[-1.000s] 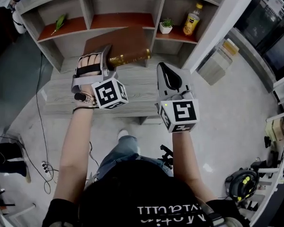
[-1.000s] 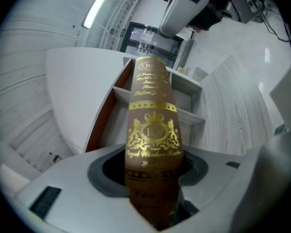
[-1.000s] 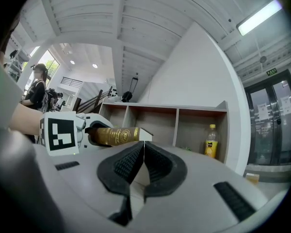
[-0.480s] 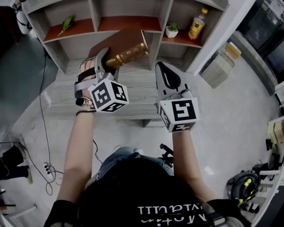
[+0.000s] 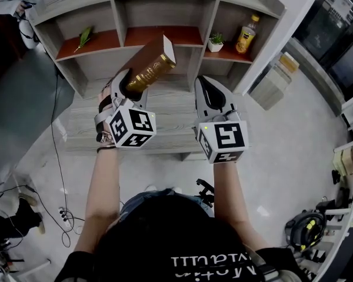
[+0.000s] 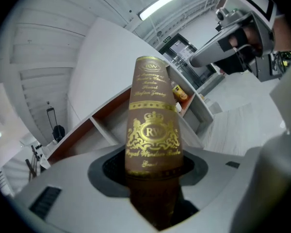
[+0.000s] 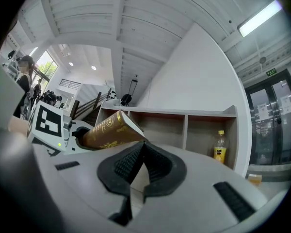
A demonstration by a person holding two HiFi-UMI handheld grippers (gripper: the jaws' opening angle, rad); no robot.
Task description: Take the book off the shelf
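A brown book (image 5: 152,68) with gold ornament on its spine is gripped at its lower end by my left gripper (image 5: 128,86) and stands tilted upward in front of the shelf unit (image 5: 194,54). In the left gripper view the book (image 6: 152,130) rises straight out from between the jaws. My right gripper (image 5: 209,96) hovers beside it to the right, shut and empty; its view shows the pads (image 7: 136,166) pressed together and the book (image 7: 110,130) at the left.
The grey shelf has red-lined cubbies holding a green leaf (image 5: 84,37), a small potted plant (image 5: 215,41) and a yellow bottle (image 5: 245,35). A wooden bench surface (image 5: 170,128) lies below my grippers. Cables (image 5: 56,175) trail on the floor at left.
My left gripper has lifted and tipped the book from lying nearly flat in the lower cubby to standing tilted up clear of the shelf. The right gripper has barely moved.
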